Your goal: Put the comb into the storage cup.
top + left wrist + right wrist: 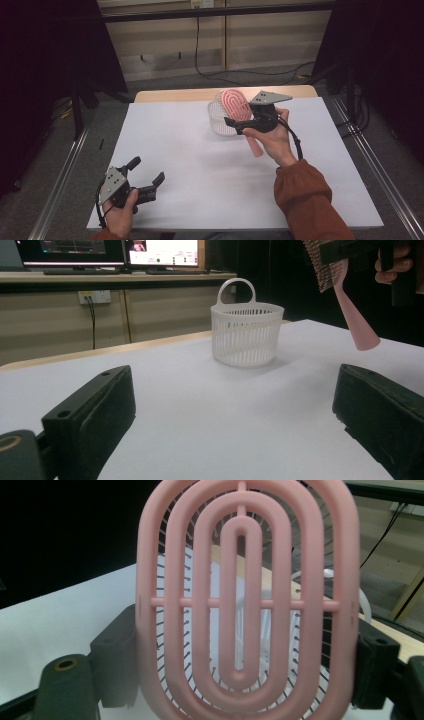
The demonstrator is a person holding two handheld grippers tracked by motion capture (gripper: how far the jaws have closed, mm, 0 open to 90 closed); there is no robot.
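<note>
A pink vented hairbrush [237, 105] is hanging upright over a white slatted basket [218, 121] standing near the worktop's far edge.

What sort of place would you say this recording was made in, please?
Probably a lab or recording workspace: a white-topped table framed by dark metal rails, computer monitors on a wooden shelf behind, and black cables trailing across the grey floor.

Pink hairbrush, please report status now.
Right gripper shut on pink hairbrush, above white basket. Left gripper open, low over table. Nothing in the way.

Rust-orange sleeve [305, 192], black tools, grey plates, cables
</note>
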